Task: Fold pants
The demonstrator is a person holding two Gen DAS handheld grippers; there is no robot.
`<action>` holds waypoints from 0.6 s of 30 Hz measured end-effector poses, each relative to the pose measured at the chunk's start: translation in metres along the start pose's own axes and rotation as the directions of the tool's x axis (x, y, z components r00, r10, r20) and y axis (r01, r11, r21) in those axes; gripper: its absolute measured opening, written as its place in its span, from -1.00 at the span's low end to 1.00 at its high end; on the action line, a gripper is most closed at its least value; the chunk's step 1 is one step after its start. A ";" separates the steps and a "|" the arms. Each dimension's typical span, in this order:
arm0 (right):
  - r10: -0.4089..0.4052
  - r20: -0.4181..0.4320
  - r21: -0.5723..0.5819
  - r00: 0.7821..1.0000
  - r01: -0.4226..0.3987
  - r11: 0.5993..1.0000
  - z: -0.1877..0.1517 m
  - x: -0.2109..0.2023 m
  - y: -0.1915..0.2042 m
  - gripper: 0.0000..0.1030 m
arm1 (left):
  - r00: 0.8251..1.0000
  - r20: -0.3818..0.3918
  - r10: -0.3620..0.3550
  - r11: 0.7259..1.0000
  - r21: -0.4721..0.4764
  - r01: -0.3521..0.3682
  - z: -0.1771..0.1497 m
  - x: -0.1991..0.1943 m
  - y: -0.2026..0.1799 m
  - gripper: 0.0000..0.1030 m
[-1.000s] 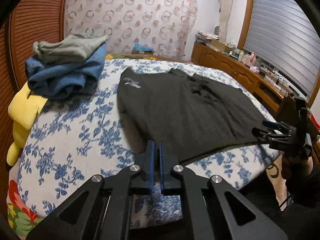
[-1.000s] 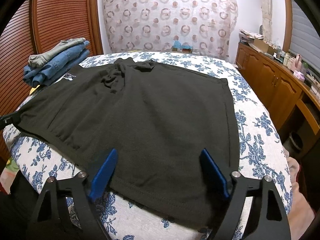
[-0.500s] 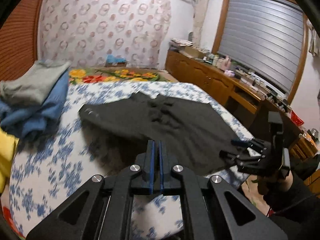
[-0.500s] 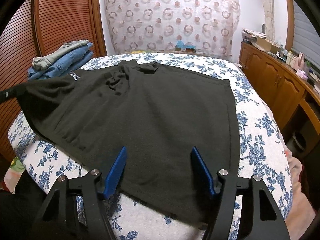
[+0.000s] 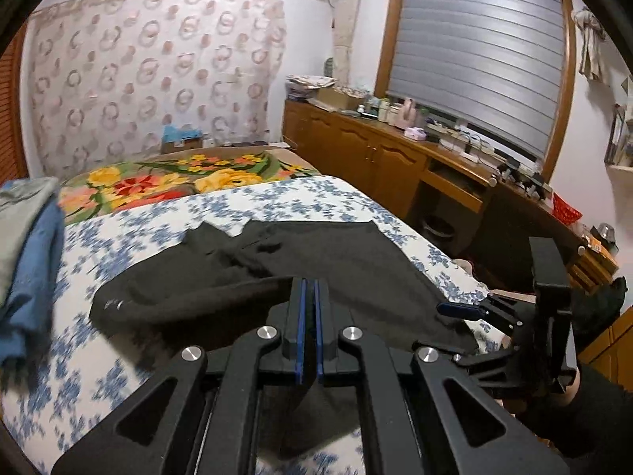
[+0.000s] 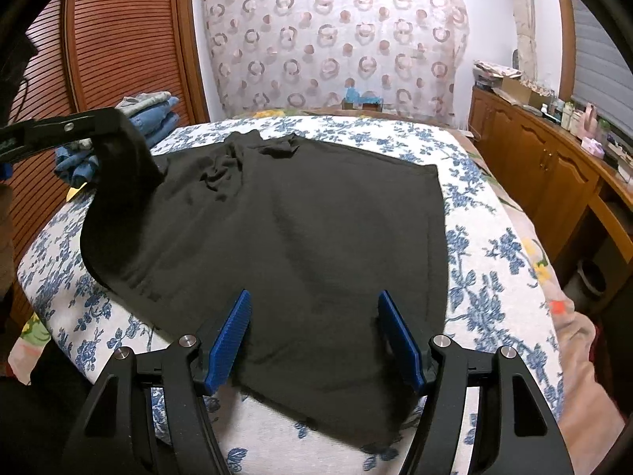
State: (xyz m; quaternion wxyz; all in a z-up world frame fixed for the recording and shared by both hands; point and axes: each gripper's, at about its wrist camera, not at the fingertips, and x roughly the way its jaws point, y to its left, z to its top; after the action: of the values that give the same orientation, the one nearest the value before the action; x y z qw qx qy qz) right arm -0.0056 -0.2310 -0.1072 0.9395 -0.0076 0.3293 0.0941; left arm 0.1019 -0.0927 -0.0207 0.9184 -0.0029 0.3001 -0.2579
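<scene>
Currently, left gripper (image 6: pixel 114 122) is clamped on the black pants (image 6: pixel 300 237) edge (lifted off the bed (image 6: pixel 494 245)). Right gripper (image 6: pixel 312 336) – jaws apart, holding nothing

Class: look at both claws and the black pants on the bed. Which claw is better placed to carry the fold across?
Probably the left claw: it is shut on the lifted edge of the pants. The right claw stands open above the near hem, holding nothing.

Pants (image 6: pixel 300 237): matt black knit cloth, soft, creased near the far end. Bed cover (image 6: pixel 486 261): printed cotton-like cloth, matt. Right gripper (image 6: pixel 312 336): matt black plastic frame, ribbed blue pads, polished metal pins. Cabinet (image 5: pixel 356 150): varnished wood, semi-gloss. Folded denim (image 6: pixel 158 118) noted.
</scene>
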 end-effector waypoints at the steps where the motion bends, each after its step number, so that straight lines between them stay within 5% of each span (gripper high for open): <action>1: -0.001 0.003 0.000 1.000 0.001 1.000 0.001 -0.001 -0.002 0.34 | 1.000 -0.005 -0.011 1.000 0.001 0.011 0.002 0.003 -0.002 -0.91; 8: -0.004 0.016 0.006 1.000 0.004 1.000 0.003 -0.003 -0.010 0.34 | 0.996 -0.037 -0.082 0.996 0.011 0.083 0.015 0.022 -0.026 -0.91; 18: -0.010 0.014 0.018 1.000 0.010 1.000 0.002 -0.006 -0.018 0.34 | 0.995 -0.078 -0.056 0.998 0.019 0.058 0.015 0.033 -0.032 -0.89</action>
State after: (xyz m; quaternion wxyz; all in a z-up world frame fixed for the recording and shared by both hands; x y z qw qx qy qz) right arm -0.0057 -0.2498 -0.1032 0.9424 0.0000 0.3233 0.0864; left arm 0.1181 -0.1384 -0.0212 0.8983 0.0080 0.3325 -0.2871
